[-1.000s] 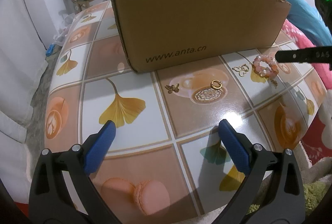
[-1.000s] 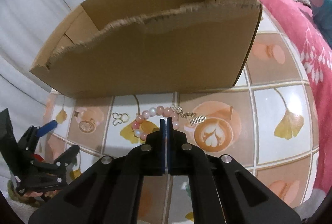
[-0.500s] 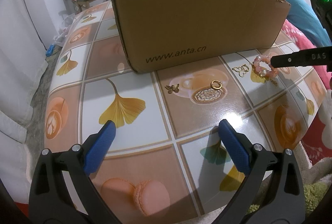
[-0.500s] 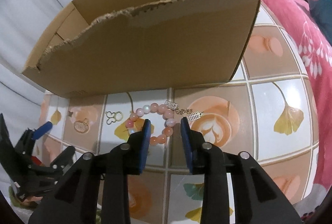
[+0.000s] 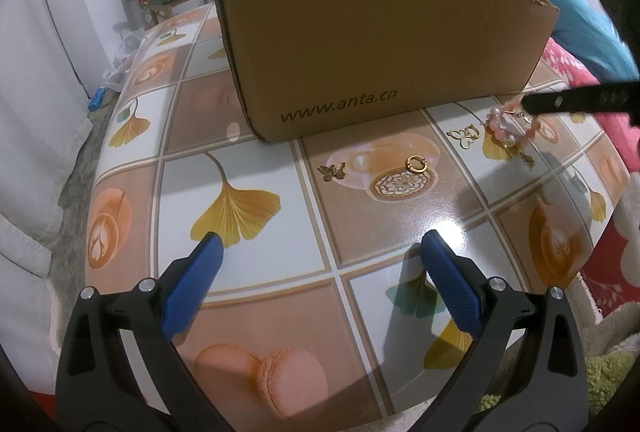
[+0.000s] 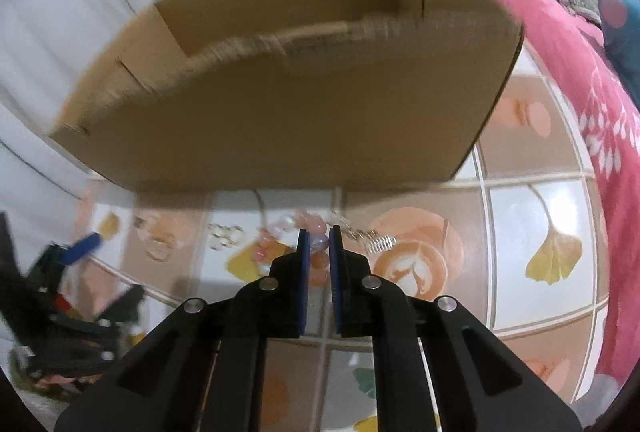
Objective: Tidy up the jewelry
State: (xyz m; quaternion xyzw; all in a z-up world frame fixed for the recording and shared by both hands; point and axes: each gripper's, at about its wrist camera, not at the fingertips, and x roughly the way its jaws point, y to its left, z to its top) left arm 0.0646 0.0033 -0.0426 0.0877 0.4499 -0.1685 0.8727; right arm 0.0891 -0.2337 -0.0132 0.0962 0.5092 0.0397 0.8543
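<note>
We find the left gripper point(image 5: 318, 264) held above the near part of the table point(image 5: 380, 228), tilted steeply down, its blue pads spread wide with nothing between them. The right gripper point(image 6: 319, 242) is likewise pitched steeply down and reaches in from the right edge of the left wrist view; its jaws have just been closing and now pinch the beads of the bracelet point(image 5: 507, 126), which we see between the pads in the right wrist view, though that picture is blurred. Passing left to right over the tabletop, we note a butterfly charm point(image 5: 331, 172), a gold ring point(image 5: 416, 164), a butterfly-outline pendant point(image 5: 465, 136) and then the bracelet, just beside the pendant, near the right front corner of the cardboard box point(image 5: 376, 44). The bracelet's bead loop is bunched at the gripper tips, so we cannot give its long axis; its chain tail with a small charm point(image 6: 374, 239) trails toward the right in the right wrist view. The box stands upright and open-topped, its torn wall facing the grippers.
</note>
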